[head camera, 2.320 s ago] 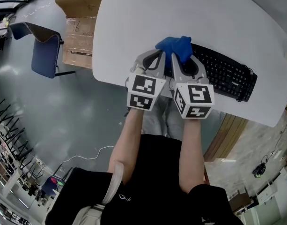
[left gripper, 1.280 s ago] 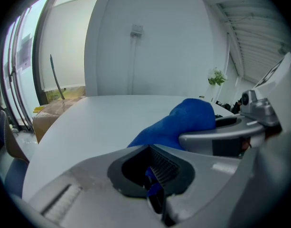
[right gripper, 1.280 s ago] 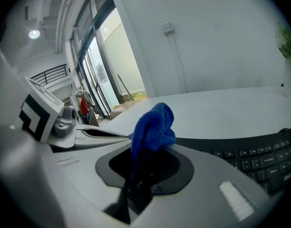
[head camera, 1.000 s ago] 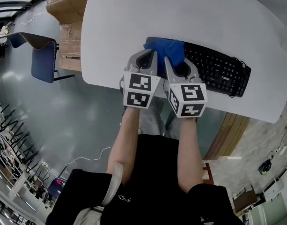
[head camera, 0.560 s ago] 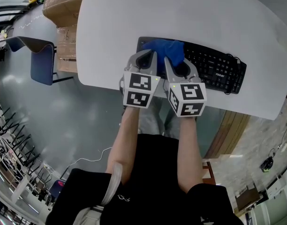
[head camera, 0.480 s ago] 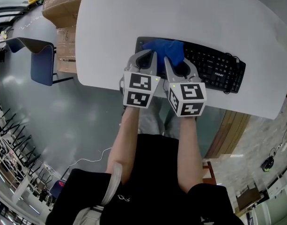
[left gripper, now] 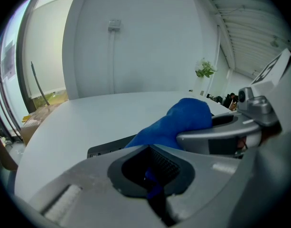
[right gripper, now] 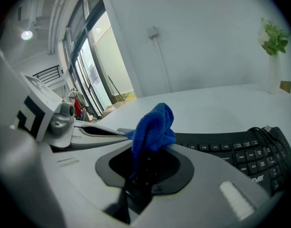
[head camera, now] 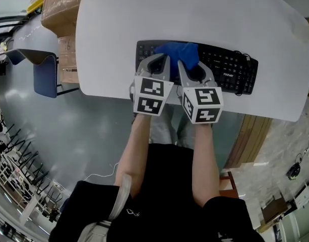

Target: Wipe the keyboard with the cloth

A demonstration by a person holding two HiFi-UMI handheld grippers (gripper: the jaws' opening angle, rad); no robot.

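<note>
A black keyboard point(head camera: 225, 69) lies along the near edge of a white table point(head camera: 194, 14). A blue cloth point(head camera: 177, 52) rests bunched on the keyboard's left half. My left gripper point(head camera: 162, 64) and right gripper point(head camera: 187, 67) sit side by side just behind it, each shut on an edge of the cloth. In the left gripper view the blue cloth point(left gripper: 176, 125) rises from the closed jaws, with the right gripper's body beside it. In the right gripper view the cloth point(right gripper: 152, 127) stands up from the jaws over the keyboard point(right gripper: 240, 151).
Cardboard boxes point(head camera: 61, 14) stand on the floor left of the table, with a blue chair point(head camera: 43, 72) nearby. A plant point(right gripper: 274, 39) stands at the table's far side. The table's near edge point(head camera: 104, 92) runs under my grippers.
Both grippers and the cloth have slid rightward along the keyboard: its left end, covered before, now shows to the left of the cloth. Both stay shut on the cloth.
</note>
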